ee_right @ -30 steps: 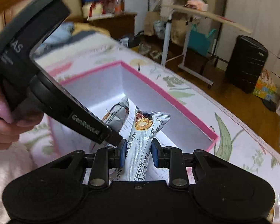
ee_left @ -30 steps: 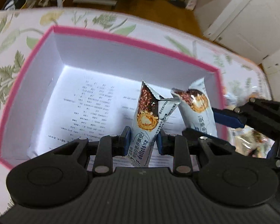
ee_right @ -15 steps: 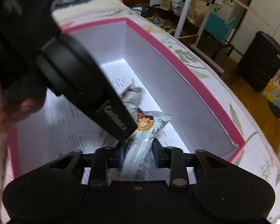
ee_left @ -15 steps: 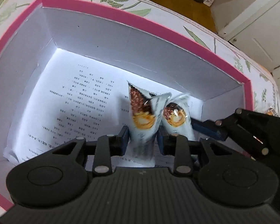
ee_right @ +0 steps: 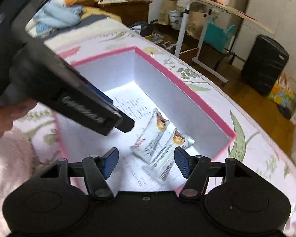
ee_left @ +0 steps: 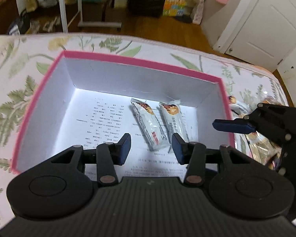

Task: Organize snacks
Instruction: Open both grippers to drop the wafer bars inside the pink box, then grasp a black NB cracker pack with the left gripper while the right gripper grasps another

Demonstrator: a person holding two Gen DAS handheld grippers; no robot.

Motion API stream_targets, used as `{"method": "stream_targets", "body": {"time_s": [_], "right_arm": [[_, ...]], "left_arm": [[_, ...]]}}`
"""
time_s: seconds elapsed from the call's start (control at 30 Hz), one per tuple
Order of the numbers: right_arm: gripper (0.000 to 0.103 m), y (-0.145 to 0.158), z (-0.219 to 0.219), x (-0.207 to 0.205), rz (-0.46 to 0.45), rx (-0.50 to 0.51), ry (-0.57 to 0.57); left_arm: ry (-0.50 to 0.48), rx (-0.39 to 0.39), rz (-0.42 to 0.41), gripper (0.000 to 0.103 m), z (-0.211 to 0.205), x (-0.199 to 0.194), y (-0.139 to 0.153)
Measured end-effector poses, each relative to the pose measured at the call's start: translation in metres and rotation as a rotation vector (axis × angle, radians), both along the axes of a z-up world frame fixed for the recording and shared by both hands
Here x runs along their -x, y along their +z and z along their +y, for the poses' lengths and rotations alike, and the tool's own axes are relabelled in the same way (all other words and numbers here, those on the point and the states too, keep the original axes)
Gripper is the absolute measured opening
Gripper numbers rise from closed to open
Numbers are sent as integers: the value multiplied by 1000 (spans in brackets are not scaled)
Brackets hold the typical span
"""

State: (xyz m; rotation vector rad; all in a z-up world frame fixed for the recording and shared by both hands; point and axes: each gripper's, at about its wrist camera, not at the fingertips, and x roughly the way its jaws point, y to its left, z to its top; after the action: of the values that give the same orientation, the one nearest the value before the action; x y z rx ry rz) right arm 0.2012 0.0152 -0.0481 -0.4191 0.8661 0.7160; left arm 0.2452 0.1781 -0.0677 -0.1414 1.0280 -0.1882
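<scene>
A pink-rimmed box (ee_left: pixel 140 61) with white walls sits on the bed, a printed sheet on its floor. Two silver snack packets (ee_left: pixel 148 126) (ee_left: pixel 175 122) lie flat side by side near its right wall, also in the right wrist view (ee_right: pixel 152 138) (ee_right: pixel 172 148). My left gripper (ee_left: pixel 152 148) hovers above them, its jaws opening, pads touching nothing. My right gripper (ee_right: pixel 146 163) is likewise opening over the packets with nothing gripped. One of its fingers (ee_left: pixel 232 126) reaches over the box's right rim.
Several loose snack packets (ee_left: pixel 262 144) lie on the floral bedspread (ee_left: pixel 19 63) right of the box. A hand (ee_right: pixel 4 118) and a fuzzy pink sleeve (ee_right: pixel 9 167) hold the left tool's black housing (ee_right: pixel 65 86). Past the bed edge stand a rolling table (ee_right: pixel 207 19) and a dark suitcase (ee_right: pixel 264 65).
Both grippers were shut on upright packets inside the box; both have let go and pulled up and back. The two packets now lie flat on the box floor.
</scene>
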Motion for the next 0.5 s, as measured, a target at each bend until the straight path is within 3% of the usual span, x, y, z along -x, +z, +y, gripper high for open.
{"method": "stream_targets", "body": {"time_s": [0.2,0.5], "right_arm": [[67,28,-24,38,-20,-46,-57],[71,54,-70,61,0,-143,-165]], "left_arm": [[-93,-67,-74,47,-18,46,31],[-175,17,-123,53,-46,97,66]]}}
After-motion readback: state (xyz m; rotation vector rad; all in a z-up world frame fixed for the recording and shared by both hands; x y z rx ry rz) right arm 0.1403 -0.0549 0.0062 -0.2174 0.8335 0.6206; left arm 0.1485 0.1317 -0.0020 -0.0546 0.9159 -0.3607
